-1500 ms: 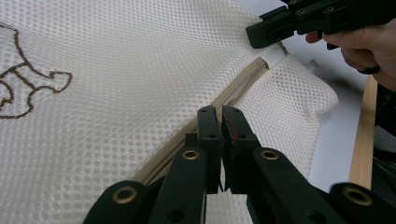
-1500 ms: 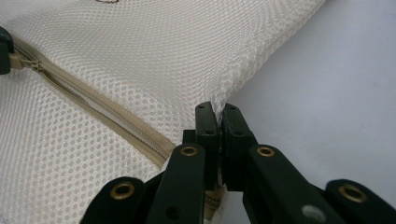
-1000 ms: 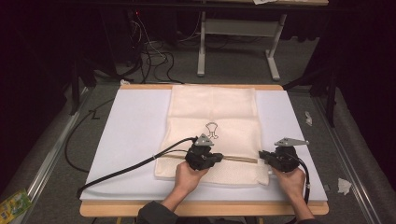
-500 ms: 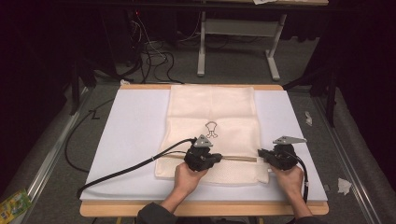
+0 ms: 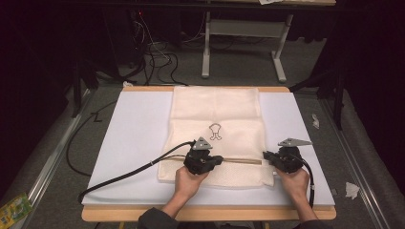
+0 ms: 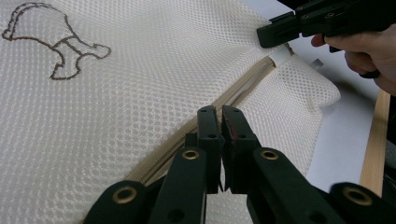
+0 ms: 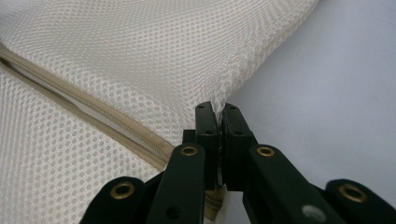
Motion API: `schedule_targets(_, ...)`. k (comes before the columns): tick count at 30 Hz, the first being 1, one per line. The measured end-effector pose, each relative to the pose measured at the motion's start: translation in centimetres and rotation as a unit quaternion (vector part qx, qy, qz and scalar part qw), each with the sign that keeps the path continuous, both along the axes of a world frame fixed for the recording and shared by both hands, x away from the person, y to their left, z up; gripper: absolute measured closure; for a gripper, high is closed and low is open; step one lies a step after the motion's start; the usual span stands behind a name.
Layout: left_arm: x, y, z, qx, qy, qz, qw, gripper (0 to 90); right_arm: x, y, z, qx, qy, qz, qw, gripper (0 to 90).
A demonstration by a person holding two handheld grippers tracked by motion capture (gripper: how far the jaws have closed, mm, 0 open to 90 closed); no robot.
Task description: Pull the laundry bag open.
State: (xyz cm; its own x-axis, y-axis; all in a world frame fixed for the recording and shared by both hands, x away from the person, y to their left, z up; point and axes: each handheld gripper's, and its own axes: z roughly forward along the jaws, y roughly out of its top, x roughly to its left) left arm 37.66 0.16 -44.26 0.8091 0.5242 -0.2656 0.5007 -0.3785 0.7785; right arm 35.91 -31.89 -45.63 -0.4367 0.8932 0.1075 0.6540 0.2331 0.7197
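Note:
A cream mesh bag (image 5: 215, 112) lies flat on a white mat (image 5: 133, 133), with a small brown outline figure (image 5: 215, 132) stitched on it. A tan zipper (image 5: 241, 161) runs across the bag's near end. My left gripper (image 5: 219, 160) sits on that line, jaws shut on the zipper (image 6: 243, 91); the pull itself is hidden. My right gripper (image 5: 266, 156) is shut on the bag's mesh edge (image 7: 219, 93) at the zipper's right end, beside the zipper (image 7: 93, 116). In the left gripper view my left gripper (image 6: 222, 116) points along the zipper towards the right gripper (image 6: 266, 35).
The mat covers a wooden table (image 5: 205, 213). A black cable (image 5: 124, 174) trails left from the left gripper across the mat. Cables (image 5: 157, 62) and a white table frame (image 5: 239, 47) stand on the floor behind. Paper scraps (image 5: 351, 190) lie at the right, a green packet (image 5: 14, 210) at the bottom left.

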Motion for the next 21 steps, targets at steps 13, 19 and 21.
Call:
schedule_targets(13,0.0,0.7,0.0,-0.005,-0.002,0.006,1.0000,87.2,0.2,0.2,-0.1,-0.004,0.001,0.001,1.0000,88.4)
schedule_targets(19,0.0,1.6,0.1,-0.007,-0.003,0.015,0.9999,87.2,0.2,0.3,-0.1,-0.001,0.002,0.000,1.0000,88.5)
schedule_targets(21,0.1,1.8,0.1,-0.009,-0.002,0.015,0.9998,87.2,0.2,0.3,-0.1,-0.002,0.001,0.001,1.0000,88.4)
